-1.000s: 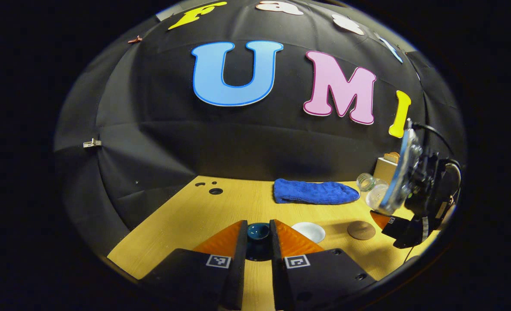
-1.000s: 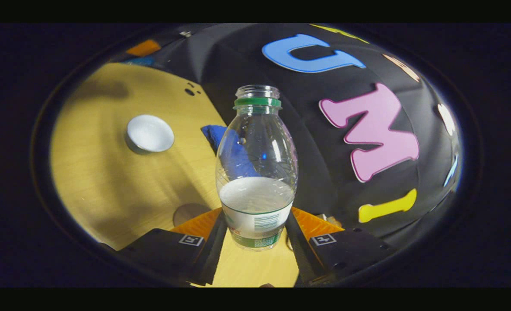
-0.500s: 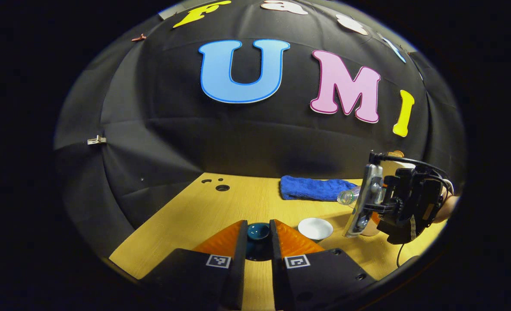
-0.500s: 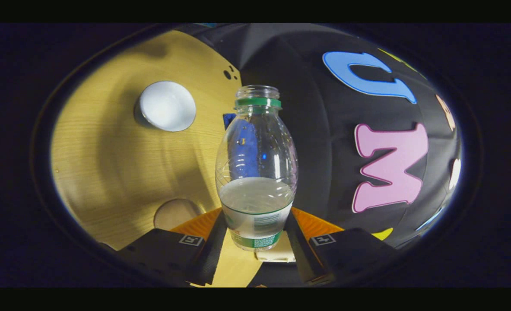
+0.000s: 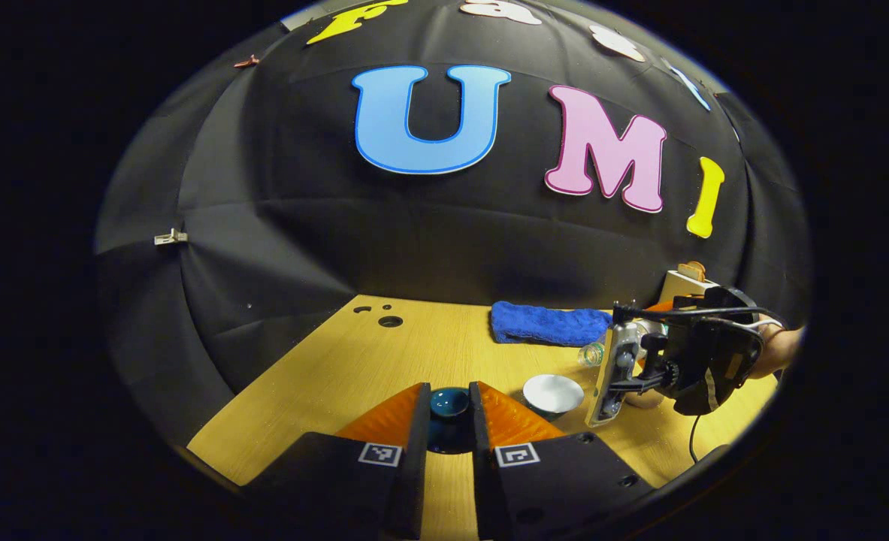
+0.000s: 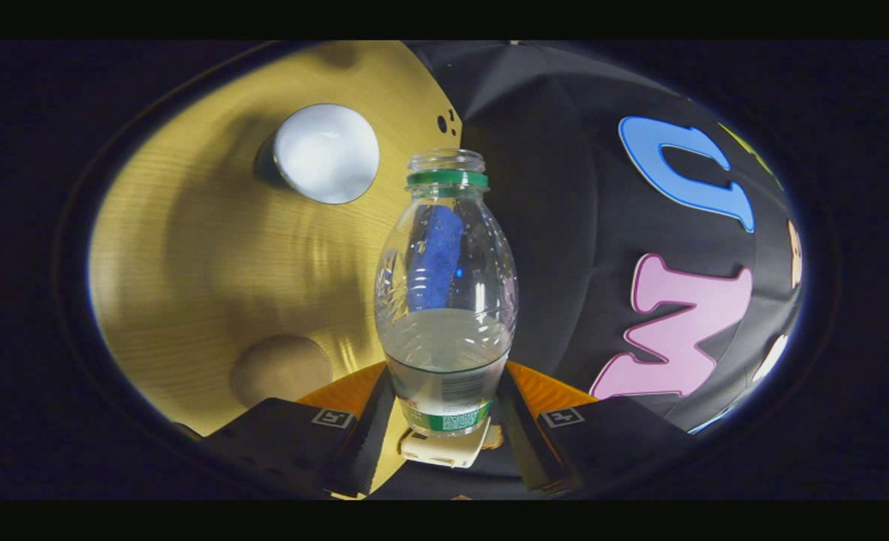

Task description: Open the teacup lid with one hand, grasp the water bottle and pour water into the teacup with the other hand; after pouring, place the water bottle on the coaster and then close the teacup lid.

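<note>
Wooden table (image 5: pixel 384 361): left gripper (image 5: pixel 449 412) clamps one teacup lid (image 5: pixel 449 403); one white teacup (image 5: pixel 553 394) at 2 o'clock. Right gripper (image 6: pixel 444 417) grips one uncapped water bottle (image 6: pixel 445 300); one coaster (image 6: pixel 281 370) at 9 o'clock.

Left gripper (image 5: pixel 449 409): fingers nearly closed, level, clamping a small dark object. Right gripper (image 6: pixel 444 406): rolled sideways, fingers pressing both sides of a held item; hand (image 5: pixel 778 349) at its rear.

Left tongs (image 5: pixel 449 432) at bottom centre: two black blocks w/ ribbed wedge fingers, each w/ a small square b/w marker and screw holes; right tongs (image 5: pixel 643 353) at right edge: dark housing, black cables, silvery plate.
</note>
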`<control>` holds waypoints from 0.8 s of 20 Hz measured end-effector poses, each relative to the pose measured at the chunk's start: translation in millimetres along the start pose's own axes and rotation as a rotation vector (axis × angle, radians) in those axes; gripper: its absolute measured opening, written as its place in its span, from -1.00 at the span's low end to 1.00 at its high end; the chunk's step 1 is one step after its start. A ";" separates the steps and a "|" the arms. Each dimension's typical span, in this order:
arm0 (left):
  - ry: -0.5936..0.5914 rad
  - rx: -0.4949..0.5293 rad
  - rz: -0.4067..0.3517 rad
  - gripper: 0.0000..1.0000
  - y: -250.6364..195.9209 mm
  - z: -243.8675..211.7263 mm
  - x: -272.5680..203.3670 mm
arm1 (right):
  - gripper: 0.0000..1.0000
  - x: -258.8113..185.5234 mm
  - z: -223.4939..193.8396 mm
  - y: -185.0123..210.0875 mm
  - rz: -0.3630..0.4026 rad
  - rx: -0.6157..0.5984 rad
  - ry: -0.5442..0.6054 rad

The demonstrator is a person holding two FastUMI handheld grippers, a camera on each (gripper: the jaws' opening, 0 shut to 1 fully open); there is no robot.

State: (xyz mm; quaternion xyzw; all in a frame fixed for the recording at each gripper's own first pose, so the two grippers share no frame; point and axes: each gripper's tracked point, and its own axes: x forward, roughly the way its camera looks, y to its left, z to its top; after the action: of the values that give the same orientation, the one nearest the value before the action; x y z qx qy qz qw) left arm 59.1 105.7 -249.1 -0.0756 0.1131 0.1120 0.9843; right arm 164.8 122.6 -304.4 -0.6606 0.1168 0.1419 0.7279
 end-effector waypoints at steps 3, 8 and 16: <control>0.009 -0.006 0.006 -0.39 2.2 -4.0 0.7 | 0.49 -4.8 -3.6 -2.2 -0.014 -0.056 -0.011; 0.013 -0.008 0.014 -0.39 4.3 -5.7 2.7 | 0.49 -4.9 -4.7 -6.0 -0.031 -0.135 -0.028; 0.011 -0.002 0.016 -0.39 4.3 -7.5 4.9 | 0.50 -1.0 -7.4 -11.6 -0.051 -0.192 -0.040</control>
State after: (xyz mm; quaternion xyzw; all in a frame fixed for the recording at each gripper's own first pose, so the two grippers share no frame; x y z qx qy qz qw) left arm 61.2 109.5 -258.0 -0.0766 0.1190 0.1196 0.9827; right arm 168.2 114.2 -294.0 -0.7270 0.0714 0.1470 0.6669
